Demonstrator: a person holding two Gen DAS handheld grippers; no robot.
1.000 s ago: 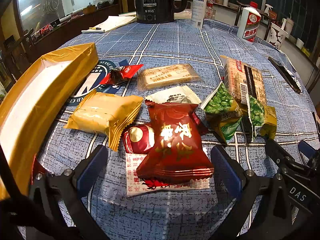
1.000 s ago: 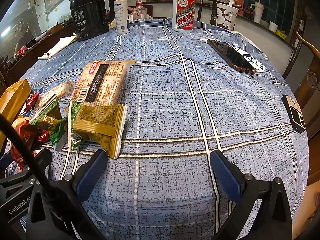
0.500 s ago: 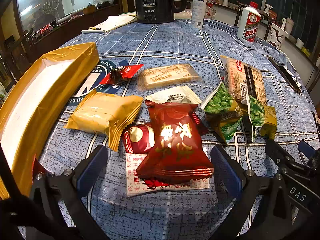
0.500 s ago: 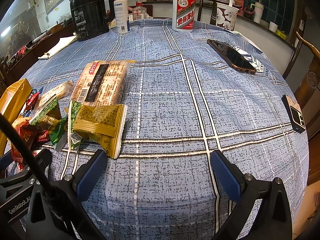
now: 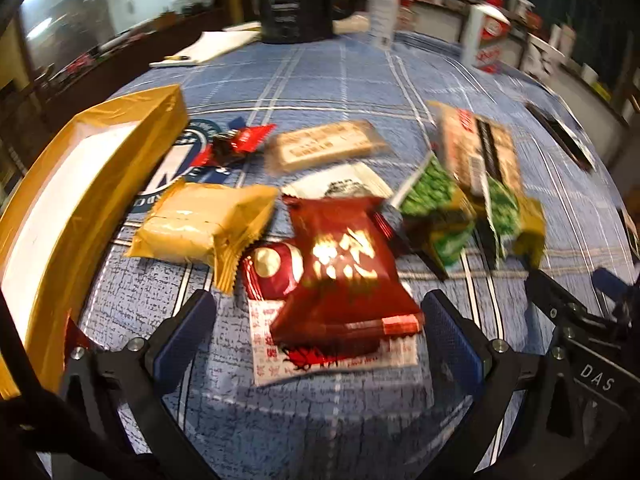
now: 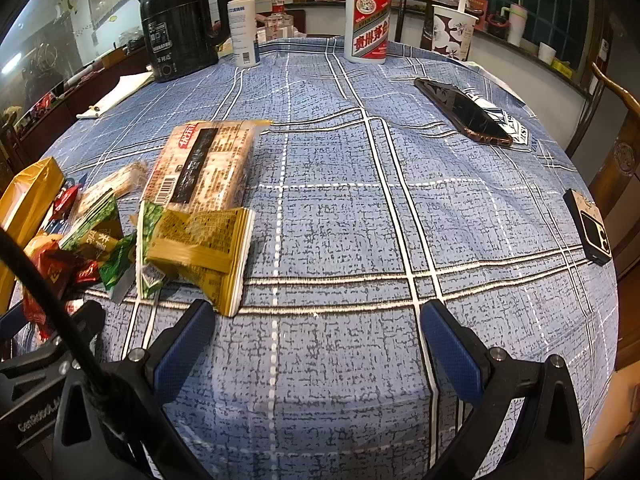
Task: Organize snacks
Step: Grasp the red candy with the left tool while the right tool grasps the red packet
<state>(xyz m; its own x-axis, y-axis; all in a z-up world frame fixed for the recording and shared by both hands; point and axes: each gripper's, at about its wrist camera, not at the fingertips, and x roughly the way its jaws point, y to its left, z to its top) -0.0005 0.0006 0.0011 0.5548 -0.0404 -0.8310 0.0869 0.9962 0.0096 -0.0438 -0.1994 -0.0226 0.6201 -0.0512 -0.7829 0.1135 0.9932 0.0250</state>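
Observation:
Snack packets lie in a loose pile on the blue checked tablecloth. In the left wrist view a dark red packet [image 5: 344,268] lies just ahead of my open, empty left gripper [image 5: 316,332], with a gold packet [image 5: 200,224], green packets [image 5: 436,204], a clear biscuit pack [image 5: 480,152] and a long wafer pack [image 5: 324,148] around it. A gold-sided box [image 5: 60,208] stands at the left. My right gripper [image 6: 316,336] is open and empty over bare cloth, right of a yellow packet [image 6: 204,244] and the biscuit pack [image 6: 204,168].
A black kettle [image 6: 180,24], spray bottle [image 6: 242,24], white liquor bottle [image 6: 368,24] and paper cup [image 6: 454,32] stand at the far edge. A phone [image 6: 464,112] lies at the right, a small dark case [image 6: 590,226] near the right table edge.
The left wrist view is now blurred and the scene has shifted slightly; the left gripper has started moving. The right gripper and the snacks have not moved.

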